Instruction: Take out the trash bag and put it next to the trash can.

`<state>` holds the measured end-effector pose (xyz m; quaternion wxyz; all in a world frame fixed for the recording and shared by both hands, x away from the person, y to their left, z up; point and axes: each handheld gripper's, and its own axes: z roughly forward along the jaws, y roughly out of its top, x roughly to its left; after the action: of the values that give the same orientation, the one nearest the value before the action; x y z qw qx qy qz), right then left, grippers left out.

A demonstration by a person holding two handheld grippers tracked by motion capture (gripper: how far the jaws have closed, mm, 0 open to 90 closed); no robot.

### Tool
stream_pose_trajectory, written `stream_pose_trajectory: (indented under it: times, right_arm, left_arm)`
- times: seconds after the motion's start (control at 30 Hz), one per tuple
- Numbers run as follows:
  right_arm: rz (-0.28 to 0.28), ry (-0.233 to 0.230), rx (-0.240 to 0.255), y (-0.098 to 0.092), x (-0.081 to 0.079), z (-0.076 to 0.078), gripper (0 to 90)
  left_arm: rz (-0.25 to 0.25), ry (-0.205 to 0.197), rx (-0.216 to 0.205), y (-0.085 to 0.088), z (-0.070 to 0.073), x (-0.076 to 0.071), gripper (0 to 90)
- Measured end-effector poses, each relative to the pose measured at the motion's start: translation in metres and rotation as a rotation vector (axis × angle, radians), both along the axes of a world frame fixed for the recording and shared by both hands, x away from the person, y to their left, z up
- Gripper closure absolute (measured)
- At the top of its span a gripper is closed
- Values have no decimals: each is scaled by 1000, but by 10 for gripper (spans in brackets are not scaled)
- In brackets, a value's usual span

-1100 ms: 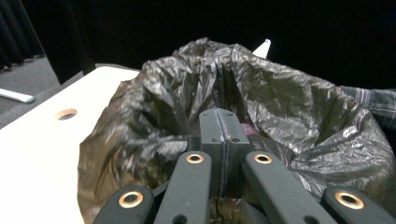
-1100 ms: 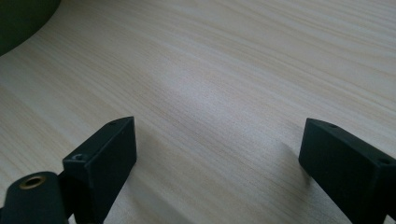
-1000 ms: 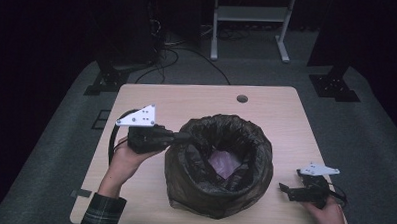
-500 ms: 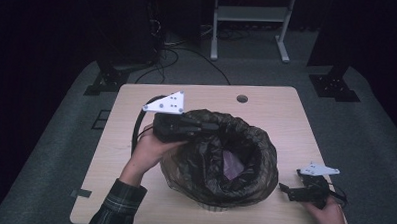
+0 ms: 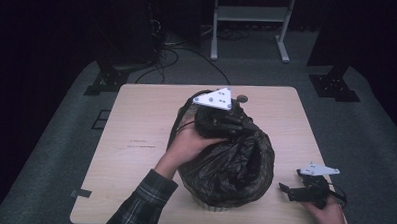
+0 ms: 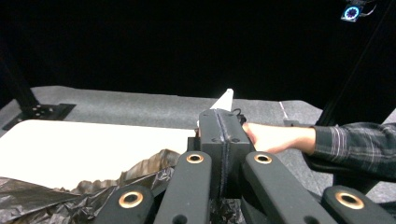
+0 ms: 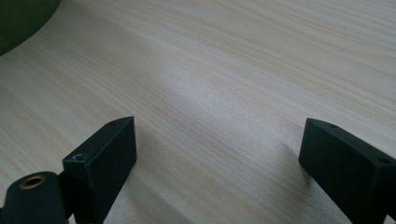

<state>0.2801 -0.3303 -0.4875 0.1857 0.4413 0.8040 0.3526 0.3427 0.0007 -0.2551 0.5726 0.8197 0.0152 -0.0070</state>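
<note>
Item 1. Left gripper (image 5: 234, 124), black two-jaw tool with a grey three-cornered plate on top. Jaws pressed together, pinching a fold of the bag's rim between them; the left gripper view shows crinkled film bunched just under and behind the closed jaw tips. Judged purpose of the hold: to gather the bag's open mouth across and over its contents, the first stage of closing or tying it off.

Item 2. Black crinkled plastic bin bag (image 5: 229, 163), thin glossy film, lining a low round container whose pale ribbed base peeps out below. It sits directly beneath and on the near side of the left gripper, at the table's middle. Surface heavily creased; the top is drawn up into a slanted peak toward the clamped jaws, so the mouth looks mostly folded shut. Contents cannot be made out.

Item 3. Right gripper (image 5: 293, 191), same make, resting low on the pale wooden table (image 5: 136, 120), well apart from the bag and off to its right. Jaws stand wide apart with bare wood between them, holding nothing. Judged to be parked in reserve until a second pinch on the rim is needed.

Item 4. Small dark round object (image 5: 242, 99), on the table just beyond the left gripper; too small to identify.
</note>
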Motion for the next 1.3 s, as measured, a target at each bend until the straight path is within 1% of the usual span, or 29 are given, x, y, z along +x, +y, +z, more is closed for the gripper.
stream_pose_trajectory:
  times: [0.03,0.1,0.13,0.17,0.2,0.37,0.43,0.5,0.53,0.6,0.67,0.77,0.8,0.83,0.93,1.0,1.03,1.07,1.1,1.17,1.2,1.23,1.27,1.3]
  right_arm:
    - [0,0,0,0,0,0,100]
    - [0,0,0,0,0,0,100]
    - [-1,0,0,0,0,0,100]
    - [-1,0,0,0,0,0,100]
    - [0,0,-1,0,0,0,100]
    - [-1,0,0,0,0,0,100]
    - [-2,1,1,0,0,0,100]
    - [-2,1,1,0,0,0,100]
    - [-2,1,1,0,0,0,100]
    - [-3,1,0,0,-1,0,101]
    - [-8,1,1,0,-1,0,101]
    - [-16,1,0,0,-2,0,104]
    - [-17,0,0,0,-3,0,113]
    - [-19,0,4,0,-3,0,131]
    - [-11,10,-6,1,-3,2,131]
    - [-10,15,-4,2,-2,2,132]
    - [-10,15,-4,2,-2,2,132]
    - [-6,33,7,2,-2,4,136]
    - [-4,37,15,2,-2,4,140]
    - [1,39,19,2,-1,5,140]
    - [1,39,19,2,-1,5,140]
    - [-2,39,26,2,-2,6,142]
    - [0,40,31,2,-2,7,148]
    - [1,38,32,2,-3,7,150]
  left_arm:
    - [0,0,0,0,0,0,898]
    - [-9,5,9,-9,-1,1,898]
    - [-16,11,21,-18,-3,1,898]
    - [-16,11,21,-18,-3,1,898]
    - [-17,10,40,-25,-4,1,898]
    - [-23,11,93,-42,-10,-1,897]
    - [-27,9,111,-47,-12,-3,897]
    - [-25,3,115,-47,-12,-4,895]
    - [-23,2,109,-46,-12,-4,871]
    - [-22,4,98,-42,-10,-5,805]
    - [-12,4,79,-35,-6,-7,719]
    - [-7,4,42,-24,2,-10,615]
    - [-2,11,29,-19,4,-12,576]
    - [3,7,18,-15,7,-12,541]
    - [28,5,0,-2,14,-13,466]
    - [45,3,-15,7,18,-14,423]
    - [45,3,-15,7,18,-14,396]
    - [63,3,-30,18,22,-16,374]
    - [67,4,-37,23,23,-16,355]
    - [94,-4,-46,35,25,-19,279]
    - [94,-4,-46,35,25,-19,262]
    - [116,-18,-50,47,24,-21,222]
    - [130,-27,-49,53,23,-23,183]
    - [130,-27,-49,53,23,-23,178]
